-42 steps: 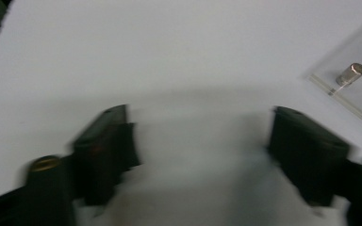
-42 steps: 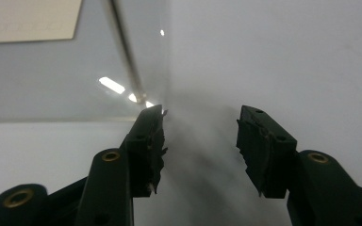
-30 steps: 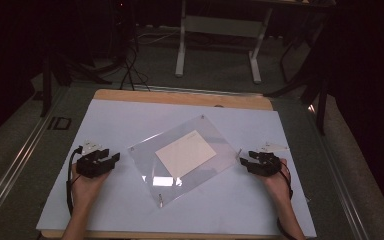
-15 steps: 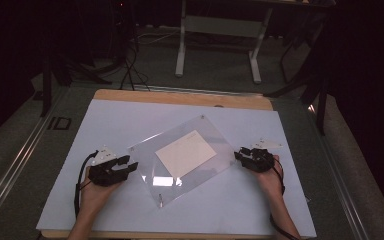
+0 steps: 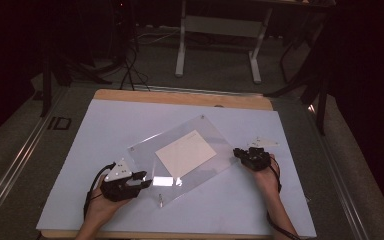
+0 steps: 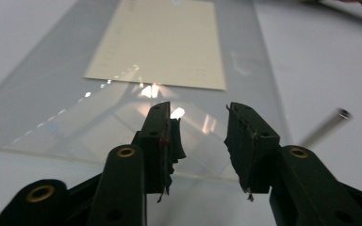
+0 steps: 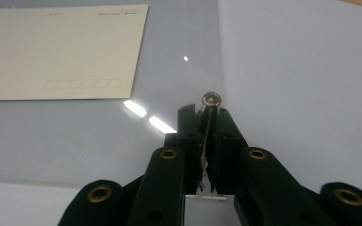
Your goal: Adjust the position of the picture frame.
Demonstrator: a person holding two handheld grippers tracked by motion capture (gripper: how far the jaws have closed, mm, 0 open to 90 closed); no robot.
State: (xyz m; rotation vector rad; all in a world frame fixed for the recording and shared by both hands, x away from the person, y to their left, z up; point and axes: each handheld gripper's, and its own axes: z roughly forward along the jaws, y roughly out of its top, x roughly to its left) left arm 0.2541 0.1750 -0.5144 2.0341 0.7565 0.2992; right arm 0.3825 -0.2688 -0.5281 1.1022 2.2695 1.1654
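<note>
From the high view: a clear plastic sheet (image 5: 180,152) lying flat and turned at an angle on the white table (image 5: 105,125), with a cream card (image 5: 186,152) under or inside it, near the middle. Left hand-held gripper (image 5: 139,179) at the near left edge of the sheet, right hand-held gripper (image 5: 238,152) at the right corner. One on each side, likely so the sheet stays put and does not slide. A small metal pin (image 5: 160,198) standing on the table just in front of the sheet's near corner. From the left gripper view: the left hand-held gripper (image 6: 201,141) wide open, nothing between its black jaws, reaching over the near edge of the clear plastic sheet (image 6: 52,103). Cream card (image 6: 162,42) farther up, metal pin (image 6: 324,126) off to the right, tilted in this view. Probably lined up to pinch the sheet's edge, though not pinching yet. From the right gripper view: the right hand-held gripper (image 7: 206,125) squeezed shut on a small silver post (image 7: 210,100) at the corner of the sheet, round top poking out above the jaws. Cream card (image 7: 61,52) up and to the left. Holding that post looks like a way to pull it out or turn it.
</note>
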